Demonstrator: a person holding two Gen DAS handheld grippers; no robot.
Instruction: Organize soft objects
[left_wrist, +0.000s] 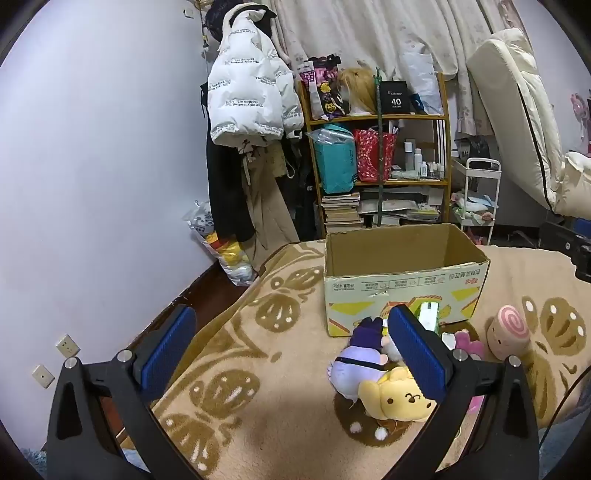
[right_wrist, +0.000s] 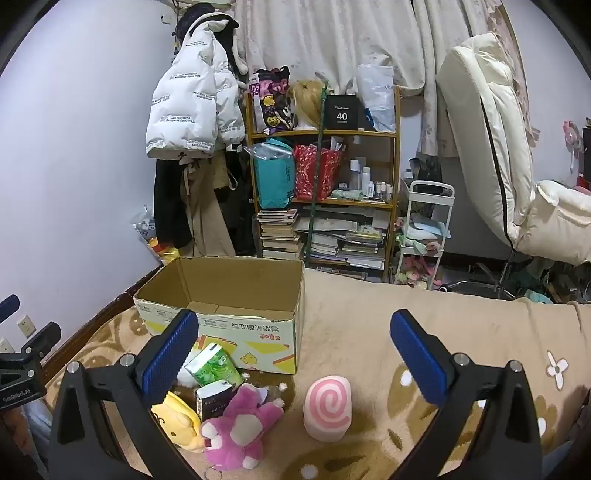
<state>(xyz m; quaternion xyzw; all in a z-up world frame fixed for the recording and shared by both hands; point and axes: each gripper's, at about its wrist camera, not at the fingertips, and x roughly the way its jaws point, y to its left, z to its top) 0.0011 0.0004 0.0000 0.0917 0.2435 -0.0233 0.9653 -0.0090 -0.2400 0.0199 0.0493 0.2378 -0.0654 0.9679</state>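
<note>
Ahead and below right tongs (right_wrist: 291, 354), spread wide, empty: upright swirl plush (right_wrist: 327, 408), nearer than left tongs (left_wrist: 291, 350), also wide; box (right_wrist: 221, 317) beyond, left.

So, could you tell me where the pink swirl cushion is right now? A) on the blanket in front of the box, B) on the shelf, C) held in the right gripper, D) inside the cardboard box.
A: the pink swirl cushion stands on the blanket in front of the cardboard box, untouched by the open right gripper.

Plush toys (left_wrist: 373, 376) before cardboard box (left_wrist: 402, 291)
</note>
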